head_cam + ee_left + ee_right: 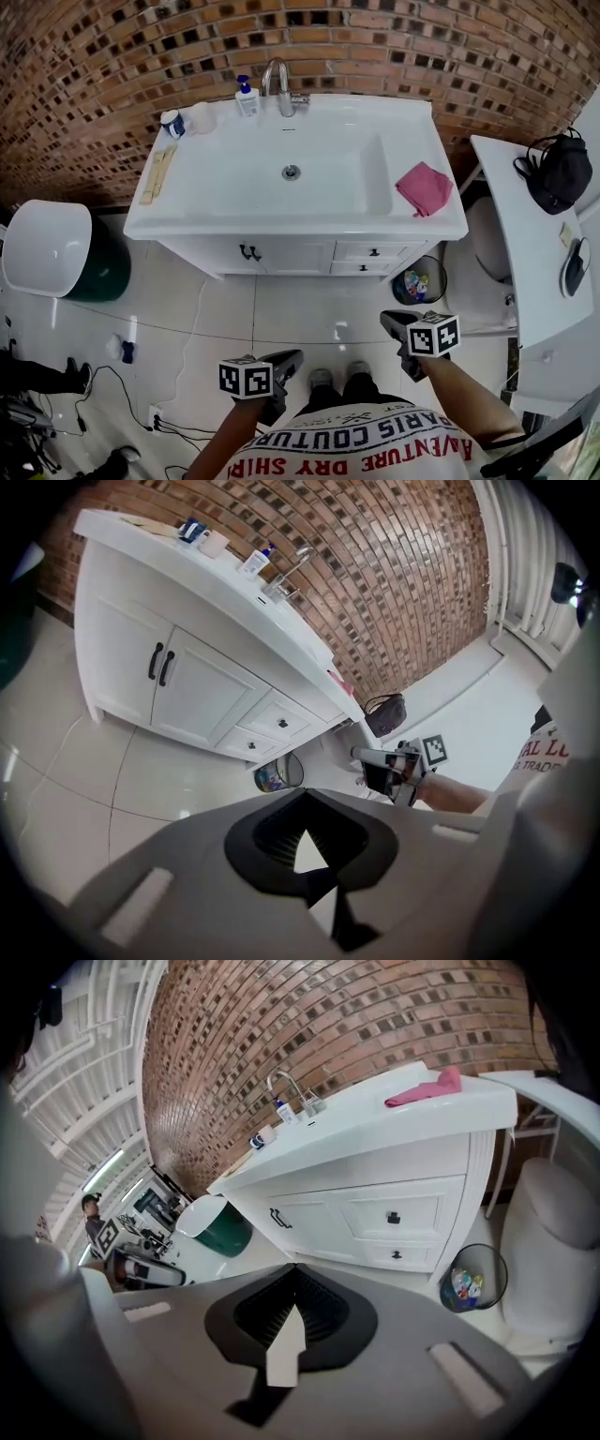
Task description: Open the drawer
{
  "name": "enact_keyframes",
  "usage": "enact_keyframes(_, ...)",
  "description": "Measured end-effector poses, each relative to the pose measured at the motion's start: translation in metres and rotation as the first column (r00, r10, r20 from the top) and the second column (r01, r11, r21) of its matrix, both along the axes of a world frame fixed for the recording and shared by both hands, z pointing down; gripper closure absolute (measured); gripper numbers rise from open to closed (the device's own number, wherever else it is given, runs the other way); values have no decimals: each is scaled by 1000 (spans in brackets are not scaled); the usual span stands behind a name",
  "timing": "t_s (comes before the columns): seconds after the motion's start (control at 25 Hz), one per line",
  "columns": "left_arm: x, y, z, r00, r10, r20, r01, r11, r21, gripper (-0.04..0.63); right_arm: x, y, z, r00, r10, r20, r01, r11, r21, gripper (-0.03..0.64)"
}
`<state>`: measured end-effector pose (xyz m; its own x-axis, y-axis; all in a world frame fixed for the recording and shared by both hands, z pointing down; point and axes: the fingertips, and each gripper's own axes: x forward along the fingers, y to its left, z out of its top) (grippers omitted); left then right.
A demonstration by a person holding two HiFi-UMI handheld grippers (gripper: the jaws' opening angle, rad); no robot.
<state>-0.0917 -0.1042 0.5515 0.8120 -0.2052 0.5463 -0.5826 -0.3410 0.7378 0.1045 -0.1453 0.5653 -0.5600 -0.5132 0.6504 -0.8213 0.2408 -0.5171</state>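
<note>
Head view: my left gripper (291, 357) and right gripper (389, 320) are closed, empty, well apart from white drawers (373, 252); round wire bin (419, 281) beside.

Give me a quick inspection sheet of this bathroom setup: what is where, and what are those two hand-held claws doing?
Surface: white vanity top, mostly bare, basin empty.
Job's things: upper drawer and lower drawer under the right side, both closed, untouched.
Clutter: pink cloth right of the basin; soap bottle and cup by the faucet; wooden strips at left.
Grippers: left gripper and right gripper both shut, empty, held over the floor short of the vanity.
Cables: cables on the floor tiles at left.
Surroundings: brick wall, waste bin, black bag on a side table.
</note>
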Motion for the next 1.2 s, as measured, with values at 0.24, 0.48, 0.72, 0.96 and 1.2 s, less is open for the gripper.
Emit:
enact_keyframes(0.24,-15,0,14,997,-79,7,80,996,-43,601,29,-61,61,990,12,-142,-9,1000,21,561)
enact_keyframes(0.48,-46,-1,36,982,-181,52,185,979,-90,601,64,-125,123,965,101,-244,-99,995,19,469)
enact_keyframes(0.72,-58,3,59,967,-243,81,252,960,-125,601,82,-168,176,942,130,-309,-142,990,-17,465)
enact_keyframes(0.96,-58,-8,71,959,-272,77,278,957,-86,601,86,-192,214,926,131,-355,-158,986,-47,462)
enact_keyframes(1.2,-53,-29,81,958,-278,72,282,957,-62,601,92,-205,238,925,191,-329,-223,973,-64,462)
